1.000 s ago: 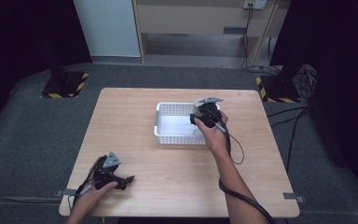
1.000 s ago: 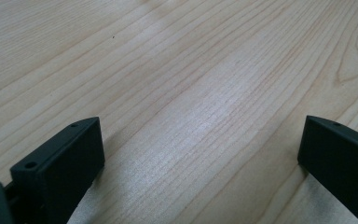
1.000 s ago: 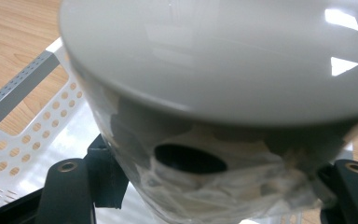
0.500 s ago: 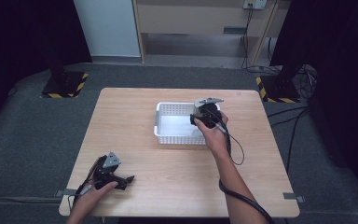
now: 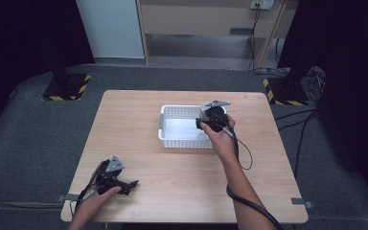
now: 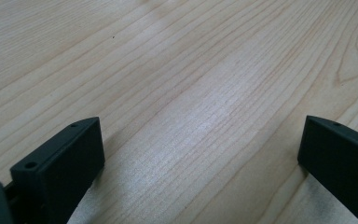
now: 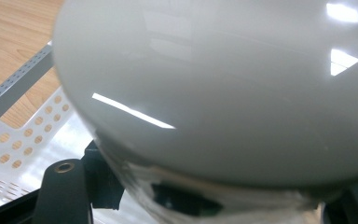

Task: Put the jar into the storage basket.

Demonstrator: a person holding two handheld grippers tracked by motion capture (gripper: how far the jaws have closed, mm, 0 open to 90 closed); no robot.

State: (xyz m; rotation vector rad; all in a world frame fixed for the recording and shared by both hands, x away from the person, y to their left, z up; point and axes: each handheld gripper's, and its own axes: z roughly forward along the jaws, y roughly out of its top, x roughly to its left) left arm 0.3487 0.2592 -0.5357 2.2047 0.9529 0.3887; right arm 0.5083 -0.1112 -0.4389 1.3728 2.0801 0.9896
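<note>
The right gripper (image 5: 205,120) is up over the right end of a white basket (image 5: 172,139) that sits on the wooden bench (image 5: 172,182). The basket has little round holes all along its walls (image 7: 9,144). In the right gripper view, a shiny white bowl (image 7: 223,84) sits very close to the camera. It looks round and smooth, with bright lights shining on it. The bowl is tipped on its side, and it hangs over the inside of the basket. One black finger (image 7: 63,191) stands at the bottom left, right next to the bowl, and the other finger is at the bottom right corner, mostly hidden. The bowl sits between the two fingers, so they seem to pinch it. In the high view, a person's right hand (image 5: 220,139) holds this gripper, and a black cable (image 5: 242,153) trails from it across the bench. The left gripper (image 5: 124,184) is well apart from the basket, down near the front left corner of the bench, with the person's left hand (image 5: 96,196) on it. In the left gripper view, its two black fingers (image 6: 60,163) are spread wide, low over the bare wood, with nothing between them.
</note>
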